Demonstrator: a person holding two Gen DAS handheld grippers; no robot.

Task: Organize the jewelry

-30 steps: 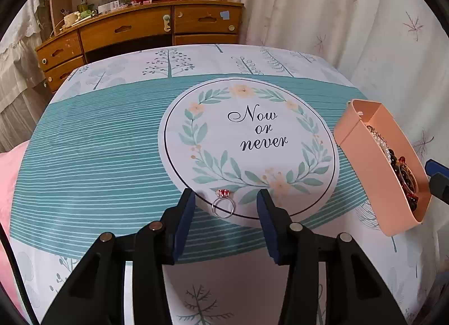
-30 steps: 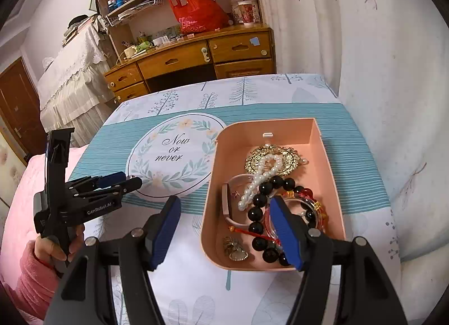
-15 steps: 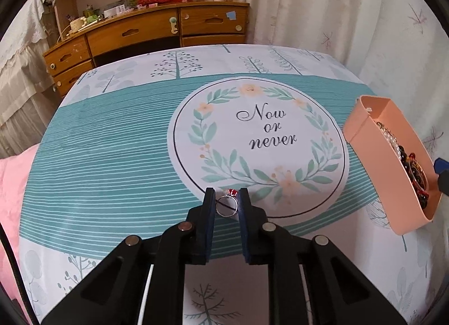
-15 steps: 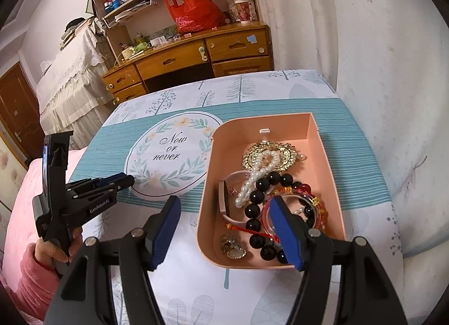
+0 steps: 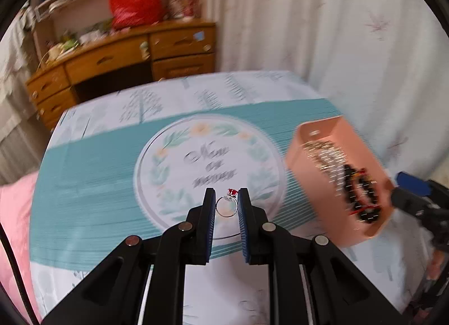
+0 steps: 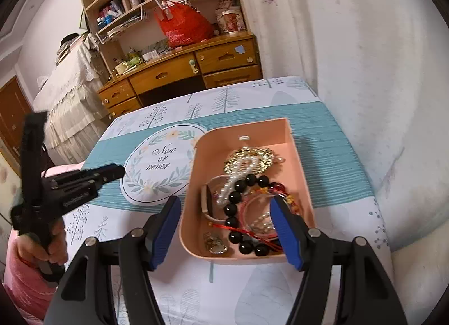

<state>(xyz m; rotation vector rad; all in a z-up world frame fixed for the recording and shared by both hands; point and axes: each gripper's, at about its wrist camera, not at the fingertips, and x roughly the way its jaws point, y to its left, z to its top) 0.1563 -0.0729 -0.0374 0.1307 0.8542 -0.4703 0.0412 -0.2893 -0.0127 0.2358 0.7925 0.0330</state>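
Your left tool (image 5: pixel 226 207) is clamped on the silver ring (image 5: pixel 226 206) with the red stone, holding it above the round print on the tabletop (image 5: pixel 89 190). Your right tool (image 6: pixel 224 229) hangs spread wide over the near end of the pink tray (image 6: pixel 291 139), gripping nothing. The tray already holds beads, pearls and a gold piece; no other loose jewelry shows, so this ring looks like the last item. The tray sits to the ring's right with bare cloth between. Clear its near wall, and mind your right tool.
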